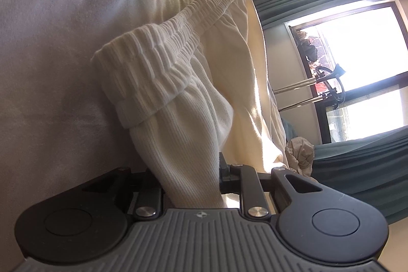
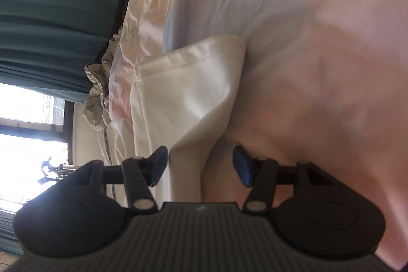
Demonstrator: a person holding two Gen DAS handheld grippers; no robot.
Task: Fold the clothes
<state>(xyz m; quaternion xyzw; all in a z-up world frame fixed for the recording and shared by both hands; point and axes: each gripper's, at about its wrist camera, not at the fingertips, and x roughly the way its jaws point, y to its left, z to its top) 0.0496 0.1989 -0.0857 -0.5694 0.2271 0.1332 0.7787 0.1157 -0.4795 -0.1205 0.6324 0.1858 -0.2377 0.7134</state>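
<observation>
Waistband (image 1: 173, 42) left view only; hem (image 2: 188, 63) right.

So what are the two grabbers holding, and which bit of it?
The left gripper pinches the cream shorts by bunched ribbed fabric below the waistband. The right gripper stands open, holding nothing.

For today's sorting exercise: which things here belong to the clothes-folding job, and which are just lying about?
Job: cream trousers, left gripper clamped on them, right gripper open, bed sheet.
Lying about: green curtains, window, crumpled grey cloth.
</observation>
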